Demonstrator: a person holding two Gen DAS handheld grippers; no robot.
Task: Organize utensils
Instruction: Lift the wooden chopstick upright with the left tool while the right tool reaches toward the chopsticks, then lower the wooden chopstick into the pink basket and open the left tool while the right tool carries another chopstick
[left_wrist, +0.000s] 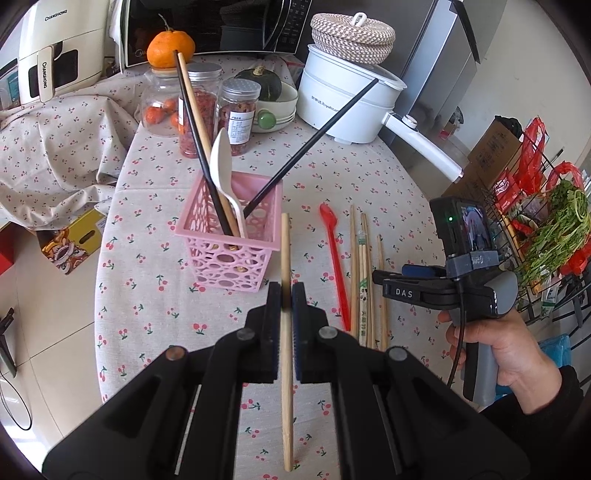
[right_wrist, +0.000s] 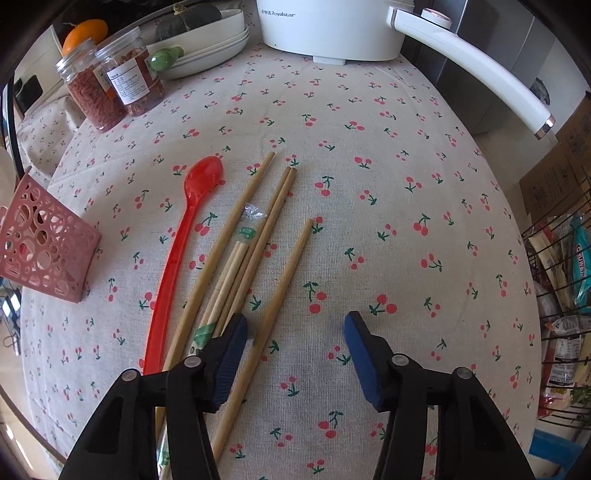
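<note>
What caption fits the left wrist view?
Left gripper shut on a wooden chopstick near the pink basket; red spoon and more chopsticks lie on the tablecloth.

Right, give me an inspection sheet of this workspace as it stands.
Surface: cherry-print tablecloth, wrinkled at its far left.
Job's things: pink basket holds a white spoon and chopsticks; red spoon and loose wooden chopsticks lie on the cloth.
Clutter: jars, white pot, orange.
Grippers: left gripper shut on a wooden chopstick; right gripper open astride a single chopstick.
Cables: black lead hanging from the right gripper.
Surroundings: microwave, wire rack.
</note>
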